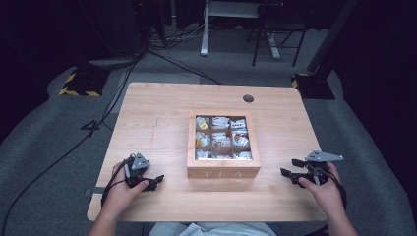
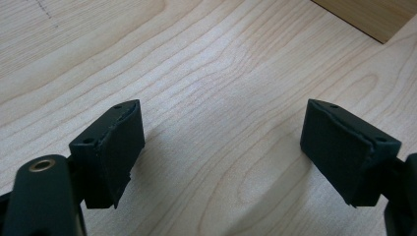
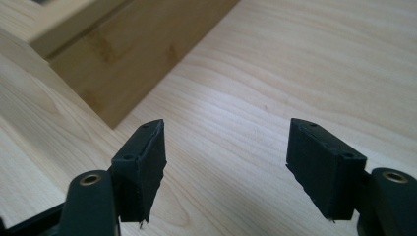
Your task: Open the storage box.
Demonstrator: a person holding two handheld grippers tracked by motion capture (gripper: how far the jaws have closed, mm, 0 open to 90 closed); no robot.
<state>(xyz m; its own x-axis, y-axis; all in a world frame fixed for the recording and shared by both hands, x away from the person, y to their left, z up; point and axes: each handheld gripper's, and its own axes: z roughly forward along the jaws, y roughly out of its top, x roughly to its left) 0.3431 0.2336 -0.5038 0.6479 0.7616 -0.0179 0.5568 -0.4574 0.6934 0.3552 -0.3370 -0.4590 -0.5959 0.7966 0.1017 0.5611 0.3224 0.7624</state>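
A wooden tea box (image 1: 223, 167) with a clear window lid sits in the middle of the table, with several packets of tea in its compartments and the word TEA on its front wall. My left gripper (image 1: 155, 181) rests by the table's front left, open, its jaws pointing right toward the box with bare wood between them (image 2: 221, 147). A corner of the box (image 2: 373, 17) shows at the top right of the left gripper view. My right gripper (image 1: 291, 168) is held off the front right of the box, open and empty (image 3: 226, 167). The box's side wall (image 3: 133, 54) lies ahead of it.
The light wooden table (image 1: 157, 123) has a round cable hole (image 1: 248, 98) near its far edge. Grey carpet, cables and stand feet surround it. Bare wood lies to the left and right of the box and in front of it.
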